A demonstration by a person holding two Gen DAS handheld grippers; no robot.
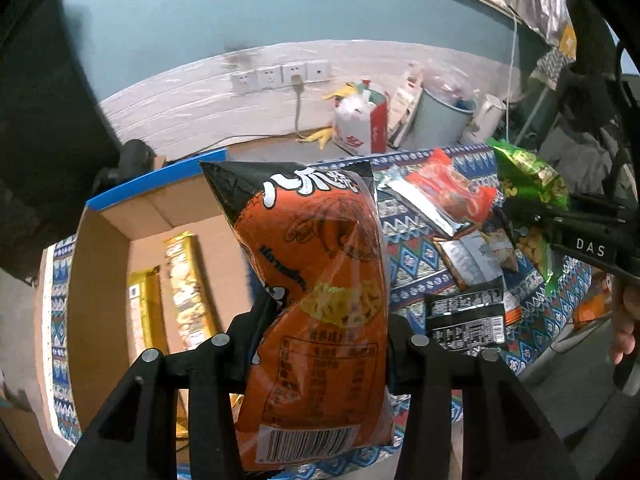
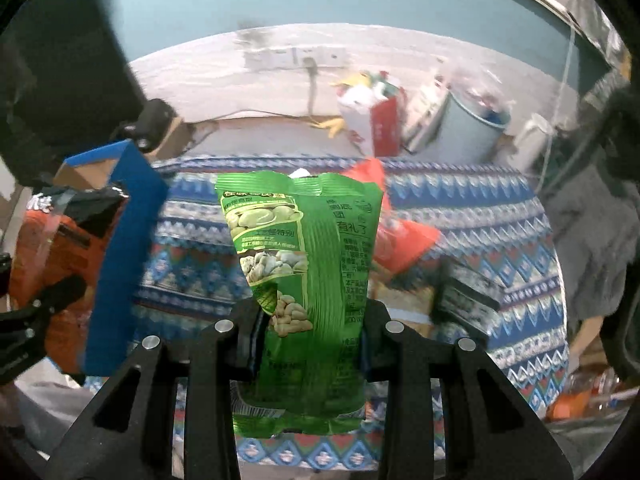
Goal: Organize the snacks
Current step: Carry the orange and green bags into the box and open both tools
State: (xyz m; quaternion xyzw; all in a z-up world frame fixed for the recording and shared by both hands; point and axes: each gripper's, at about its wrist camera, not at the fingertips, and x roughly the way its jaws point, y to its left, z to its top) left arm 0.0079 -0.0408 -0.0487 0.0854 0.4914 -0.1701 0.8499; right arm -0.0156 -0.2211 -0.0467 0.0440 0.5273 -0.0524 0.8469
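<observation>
Left wrist: your left hand-held gripper [image 1: 328, 320] is clamped on the orange snack bag [image 1: 320, 300], beside the cardboard box [image 1: 104, 272]. Your right hand-held gripper [image 2: 308, 320] pinches the green nut bag [image 2: 304, 280].

Left tool [image 1: 326, 320]: both fingers closed onto an orange snack bag [image 1: 320, 300], pinching it at mid-height, bag upright between the fingers, raised off the desk [image 1: 416, 264] over its left part. Right tool [image 2: 310, 322]: fingers clamped on a green snack bag [image 2: 308, 280], bag upright, lifted clear of the desk. In the left wrist view the right tool appears at the right edge, pointing left, with part of the person's right hand [image 1: 626, 320] on its handle. In the right wrist view the left tool shows at the left edge, gripping the orange bag.
</observation>
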